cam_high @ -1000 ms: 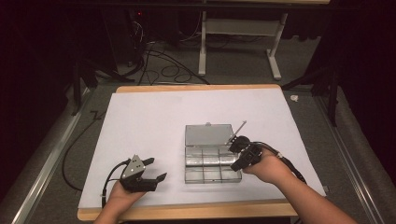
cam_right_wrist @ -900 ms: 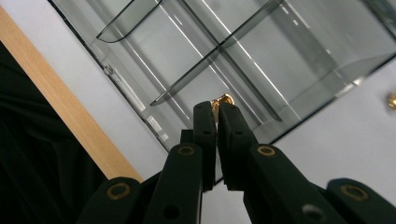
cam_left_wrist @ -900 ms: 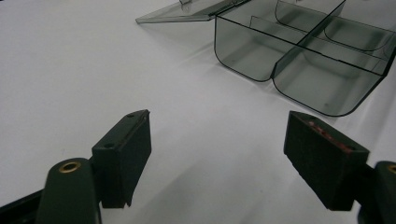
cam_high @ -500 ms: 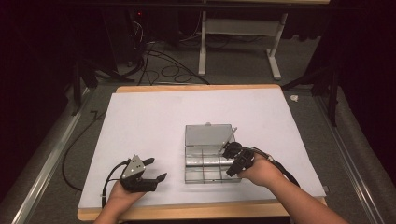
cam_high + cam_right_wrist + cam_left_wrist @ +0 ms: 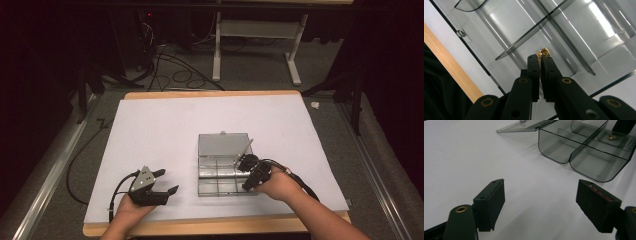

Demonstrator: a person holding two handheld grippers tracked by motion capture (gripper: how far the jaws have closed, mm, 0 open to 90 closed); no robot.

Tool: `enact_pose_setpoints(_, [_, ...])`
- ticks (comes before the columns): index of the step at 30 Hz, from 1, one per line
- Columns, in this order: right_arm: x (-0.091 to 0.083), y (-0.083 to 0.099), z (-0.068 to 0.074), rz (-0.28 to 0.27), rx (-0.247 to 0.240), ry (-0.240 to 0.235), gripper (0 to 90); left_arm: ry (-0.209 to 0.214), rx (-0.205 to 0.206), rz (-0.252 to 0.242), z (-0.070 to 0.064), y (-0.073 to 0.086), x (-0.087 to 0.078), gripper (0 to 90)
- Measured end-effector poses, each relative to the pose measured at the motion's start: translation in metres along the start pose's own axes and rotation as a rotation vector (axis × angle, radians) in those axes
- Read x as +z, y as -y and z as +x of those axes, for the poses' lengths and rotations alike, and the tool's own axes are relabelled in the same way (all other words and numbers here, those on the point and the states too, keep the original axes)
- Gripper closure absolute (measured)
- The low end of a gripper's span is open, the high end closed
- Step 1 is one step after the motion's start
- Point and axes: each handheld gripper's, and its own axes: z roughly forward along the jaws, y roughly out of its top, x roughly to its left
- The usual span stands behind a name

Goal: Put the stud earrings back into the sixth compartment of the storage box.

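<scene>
A clear smoky plastic compartment box [image 5: 201, 174] lies open on the white table, its lid [image 5: 222, 145] flat behind it. My right gripper [image 5: 242, 163] reaches into the box's right side. In the right gripper view its jaws [image 5: 540, 57] stand almost together, with a small brass part [image 5: 542, 52] pinched at the tips just above a compartment floor. The brass part [image 5: 610, 137] also appears in the left gripper view, inside a far compartment of the box [image 5: 564, 157]. My left gripper [image 5: 169, 181] rests at the table's front left, open [image 5: 540, 202] with nothing between its pads.
The white sheet [image 5: 165, 130] covers a wooden table whose edge [image 5: 451, 72] runs close by the box. Cables [image 5: 170, 75] and a white desk frame [image 5: 250, 30] lie on the floor beyond the far edge.
My right gripper has moved left from beside the box's right edge, and its tips have come down into a compartment. The left gripper has stayed put.
</scene>
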Motion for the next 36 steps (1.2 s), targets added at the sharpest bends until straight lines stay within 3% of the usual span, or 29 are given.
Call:
enact_pose_setpoints(10, [-0.003,0.001,0.001,-0.006,-0.001,0.005,82.4,0.001,-0.002,0.000,0.000,0.000,0.000,24.0])
enact_pose_setpoints(22, [-0.039,0.002,-0.003,-0.090,0.020,0.030,82.9,0.003,-0.002,0.002,0.000,0.000,0.000,24.0])
enact_pose_setpoints(29, [-0.057,0.011,-0.014,-0.123,0.082,0.059,83.0,0.004,-0.003,0.003,0.000,0.000,0.000,24.0])
enact_pose_setpoints(36, [-0.062,0.022,-0.032,-0.138,0.123,0.094,83.0,0.002,-0.002,0.002,0.000,0.000,0.000,24.0])
